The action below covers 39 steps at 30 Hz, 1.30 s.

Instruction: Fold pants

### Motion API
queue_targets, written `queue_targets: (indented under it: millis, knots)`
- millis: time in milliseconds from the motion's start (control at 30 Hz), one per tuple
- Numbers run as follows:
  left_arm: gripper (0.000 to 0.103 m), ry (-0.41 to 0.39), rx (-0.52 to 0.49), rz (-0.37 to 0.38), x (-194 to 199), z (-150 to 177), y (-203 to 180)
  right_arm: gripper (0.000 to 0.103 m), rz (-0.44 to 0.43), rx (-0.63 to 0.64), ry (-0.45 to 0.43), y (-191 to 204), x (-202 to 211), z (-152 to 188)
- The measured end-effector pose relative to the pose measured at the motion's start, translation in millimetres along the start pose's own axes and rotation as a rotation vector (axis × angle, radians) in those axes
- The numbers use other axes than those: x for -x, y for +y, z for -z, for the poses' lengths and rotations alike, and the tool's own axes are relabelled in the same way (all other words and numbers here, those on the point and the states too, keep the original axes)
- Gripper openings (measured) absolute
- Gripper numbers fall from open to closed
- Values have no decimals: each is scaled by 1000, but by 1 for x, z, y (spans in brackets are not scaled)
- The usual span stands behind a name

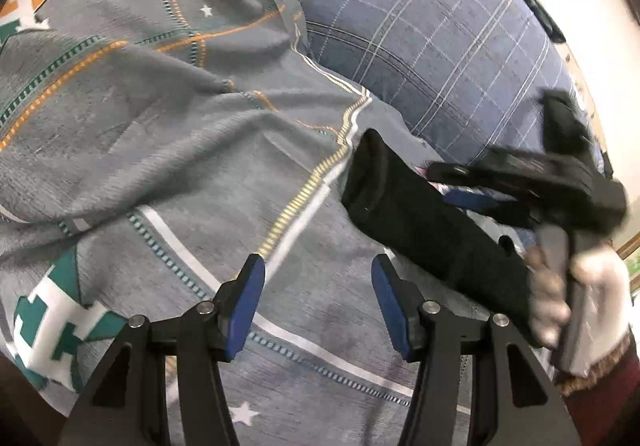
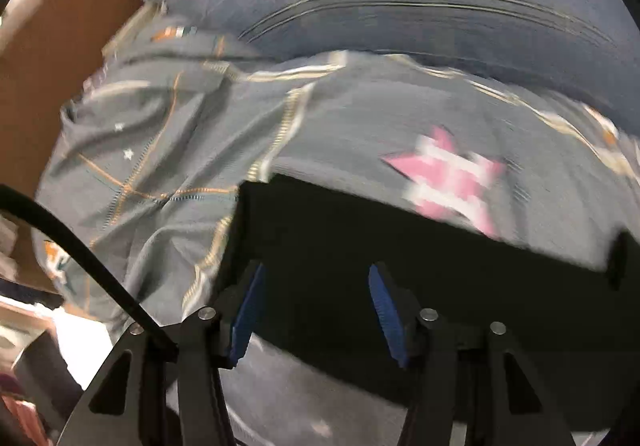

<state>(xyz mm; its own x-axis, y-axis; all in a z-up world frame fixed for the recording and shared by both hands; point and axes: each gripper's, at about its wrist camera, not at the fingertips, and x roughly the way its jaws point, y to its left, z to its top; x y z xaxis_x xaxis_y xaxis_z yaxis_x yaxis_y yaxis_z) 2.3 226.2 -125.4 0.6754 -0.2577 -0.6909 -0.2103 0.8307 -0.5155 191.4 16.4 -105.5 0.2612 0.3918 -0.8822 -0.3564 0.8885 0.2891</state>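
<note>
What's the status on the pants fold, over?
Left gripper open, nothing between its pads, over the grey bedspread. Right gripper open above the black pants, not gripping. Pants lie as a folded strip. Nothing in the way.

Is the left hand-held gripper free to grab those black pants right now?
Probably yes. The left hand-held gripper is open above the grey quilt; the black pants lie just right of it, nothing between, though the right hand-held gripper hovers over them.

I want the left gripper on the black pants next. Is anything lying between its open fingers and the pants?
Nothing visible blocks the way. The left gripper hangs open over bare grey bedspread, and the folded black pants lie just beyond its right finger. The right gripper sits past them.
</note>
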Motion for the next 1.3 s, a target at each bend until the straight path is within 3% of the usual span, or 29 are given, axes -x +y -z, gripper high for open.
queue_targets:
  millis: [200,400,467,500,533,633,733,967,1100,1200,1233,1267,1300]
  knots:
    - [54,-9,34,30,5,-3,20,60,192,110,77,45,-53,-30]
    - [54,5,61,50,3,-5,27,86,371,184,131,71,-85,-34]
    - [54,2,55,50,6,-5,27,88,413,235,136,79,-91,-32]
    - [54,-2,53,50,7,-5,27,81,402,237,134,80,-90,-32]
    - [54,-6,51,50,9,-5,27,61,394,235,128,77,-85,-32]
    - [54,-19,49,44,11,-10,29,29,362,243,114,69,-74,-32]
    - [54,-20,49,58,10,-18,26,18,344,234,104,61,-66,-33]
    - [54,17,-68,107,-17,-37,-11,16,174,108,48,43,-40,-32]
    - [54,66,-98,138,-46,-44,-30,16,125,95,12,41,-25,-30]
    - [54,86,-145,112,-68,-47,-44,16,91,88,-7,44,-12,-27]
    - [51,93,-159,114,-76,-48,-48,16,78,81,-8,44,-9,-27]
    - [30,107,-165,122,-81,-49,-52,16,65,73,-12,41,-7,-28]
    - [17,129,-164,140,-86,-50,-55,16,47,62,-17,38,-3,-28]
